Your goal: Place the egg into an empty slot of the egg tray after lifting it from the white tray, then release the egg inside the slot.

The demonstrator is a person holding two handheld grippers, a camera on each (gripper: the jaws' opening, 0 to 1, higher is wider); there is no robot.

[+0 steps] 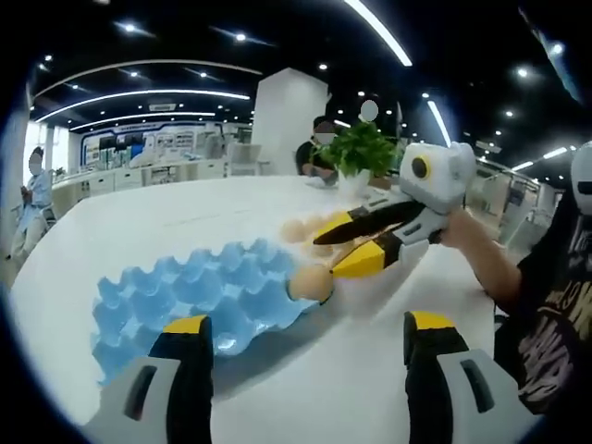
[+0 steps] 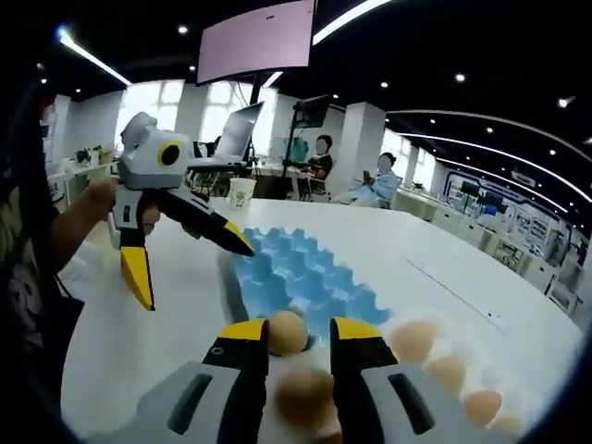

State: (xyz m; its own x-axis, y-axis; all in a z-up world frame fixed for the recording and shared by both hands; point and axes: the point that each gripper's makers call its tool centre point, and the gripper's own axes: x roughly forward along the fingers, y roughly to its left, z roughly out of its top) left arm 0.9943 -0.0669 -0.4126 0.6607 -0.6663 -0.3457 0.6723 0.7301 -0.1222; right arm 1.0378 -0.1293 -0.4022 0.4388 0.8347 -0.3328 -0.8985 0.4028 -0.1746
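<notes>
A blue egg tray [image 1: 185, 301] with bare slots lies on the white table [image 1: 139, 227]. My right gripper [image 1: 326, 255] comes in from the right, shut on a tan egg [image 1: 310, 282] at the tray's near right edge. In the right gripper view that egg [image 2: 287, 333] sits between my right gripper's [image 2: 301, 328] yellow tips, just in front of the blue tray [image 2: 305, 273]. Whether it touches a slot I cannot tell. Several other eggs [image 2: 449, 372] lie to the right on a white surface. My left gripper [image 1: 307, 322] stands open, as the right gripper view also shows, with the left gripper [image 2: 192, 275] beside the tray.
A potted plant [image 1: 361, 153] and a seated person [image 1: 319, 148] are at the table's far side. A paper cup [image 2: 242, 192] and a laptop [image 2: 236, 134] stand beyond the tray. A person's hand [image 1: 472, 242] holds the right gripper.
</notes>
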